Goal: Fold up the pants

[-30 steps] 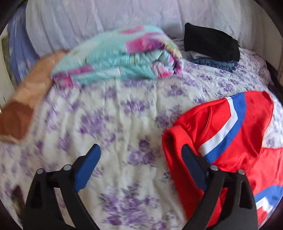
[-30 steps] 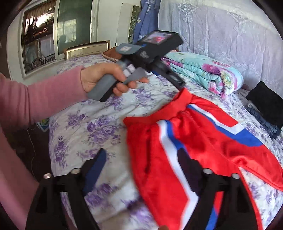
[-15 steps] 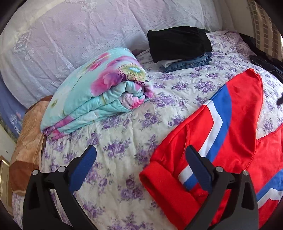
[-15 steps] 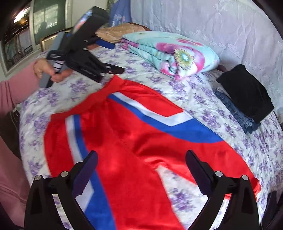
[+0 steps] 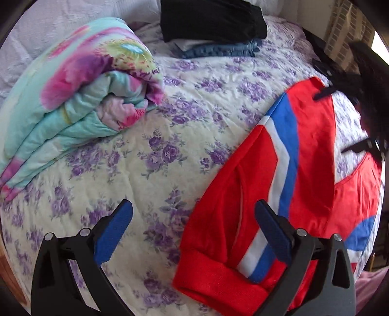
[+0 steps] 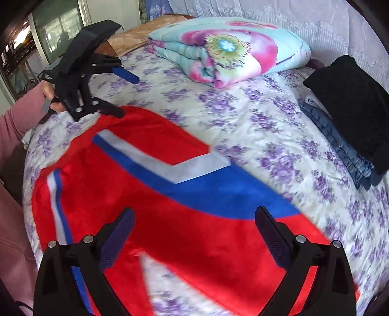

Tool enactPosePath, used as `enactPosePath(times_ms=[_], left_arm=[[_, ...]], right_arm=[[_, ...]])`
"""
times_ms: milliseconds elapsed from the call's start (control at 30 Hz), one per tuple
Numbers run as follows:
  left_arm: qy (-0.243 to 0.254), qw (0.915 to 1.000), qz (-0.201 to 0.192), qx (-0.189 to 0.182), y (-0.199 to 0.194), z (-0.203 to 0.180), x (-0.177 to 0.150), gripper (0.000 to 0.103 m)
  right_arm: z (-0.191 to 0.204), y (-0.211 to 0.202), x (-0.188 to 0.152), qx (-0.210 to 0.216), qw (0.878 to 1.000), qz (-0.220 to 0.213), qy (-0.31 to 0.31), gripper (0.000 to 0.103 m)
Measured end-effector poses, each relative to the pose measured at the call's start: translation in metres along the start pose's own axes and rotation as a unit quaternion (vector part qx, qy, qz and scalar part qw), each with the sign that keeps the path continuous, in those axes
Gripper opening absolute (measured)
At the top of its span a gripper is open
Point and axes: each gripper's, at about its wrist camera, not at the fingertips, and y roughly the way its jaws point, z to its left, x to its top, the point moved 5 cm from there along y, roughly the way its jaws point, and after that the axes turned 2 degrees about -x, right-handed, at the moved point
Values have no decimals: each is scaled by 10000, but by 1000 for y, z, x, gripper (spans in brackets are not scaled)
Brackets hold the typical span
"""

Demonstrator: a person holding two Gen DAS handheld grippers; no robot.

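Red pants (image 6: 184,214) with blue and white stripes lie spread flat on the floral bedspread (image 6: 255,116); they also show in the left wrist view (image 5: 311,150). My left gripper (image 5: 193,221) is open, low over the waistband corner (image 5: 218,279), with its right finger above the red cloth. From the right wrist view the left gripper (image 6: 122,91) sits at the far waistband corner. My right gripper (image 6: 194,229) is open and empty above the pant legs near the crotch. It appears blurred at the right edge of the left wrist view (image 5: 345,121).
A folded teal and pink quilt (image 5: 73,92) lies at the head of the bed. A stack of folded black and denim clothes (image 5: 214,29) sits beside it. A white lace curtain (image 6: 279,14) hangs behind. A window (image 6: 29,43) is at the left.
My left gripper has come down closer to the waistband corner. My right gripper has moved along the pants toward the legs and lower over the cloth. Both stay open.
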Motion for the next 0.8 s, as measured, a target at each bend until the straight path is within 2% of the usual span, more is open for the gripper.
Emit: enactPosePath(times_ms=[100, 133, 200, 233, 333, 400, 433, 467, 500, 533, 567, 667, 800], left_arm=[[21, 9981, 317, -531, 16, 5, 0, 97], [70, 9973, 297, -668, 22, 8, 1, 97], [121, 9948, 445, -904, 31, 8, 0, 81], [197, 9937, 555, -958, 36, 7, -2, 70], [470, 9934, 580, -872, 40, 5, -5, 64], [693, 9919, 577, -895, 38, -1, -6, 55], [770, 9911, 575, -921, 37, -4, -7, 46], [827, 9904, 583, -946, 36, -8, -8, 33], [888, 9895, 593, -975, 34, -12, -10, 26], [928, 9890, 587, -987, 33, -14, -10, 18], [961, 9894, 551, -941, 31, -16, -9, 15], [923, 9908, 452, -878, 27, -26, -9, 9], [887, 9929, 39, -794, -3, -35, -9, 8]], right_arm=[[-23, 27, 9, 71, 9991, 356, -232, 99], [-29, 36, 11, 116, 9984, 482, -281, 99], [-40, 57, 16, 213, 9965, 717, -378, 99], [-42, 64, 18, 250, 9955, 792, -456, 99], [-45, 87, 20, 314, 9911, 1072, -725, 99], [-41, 96, 19, 413, 9887, 1200, -794, 99], [-38, 96, 20, 425, 9885, 1189, -827, 95], [-36, 90, 21, 442, 9892, 1123, -833, 78], [-36, 83, 23, 418, 9907, 1028, -792, 61], [-35, 77, 23, 353, 9918, 974, -750, 12], [-32, 69, 20, 262, 9919, 976, -772, 6], [-13, 46, 10, -41, 9906, 935, -999, 5], [19, -10, -6, -392, 9919, 538, -1084, 5]])
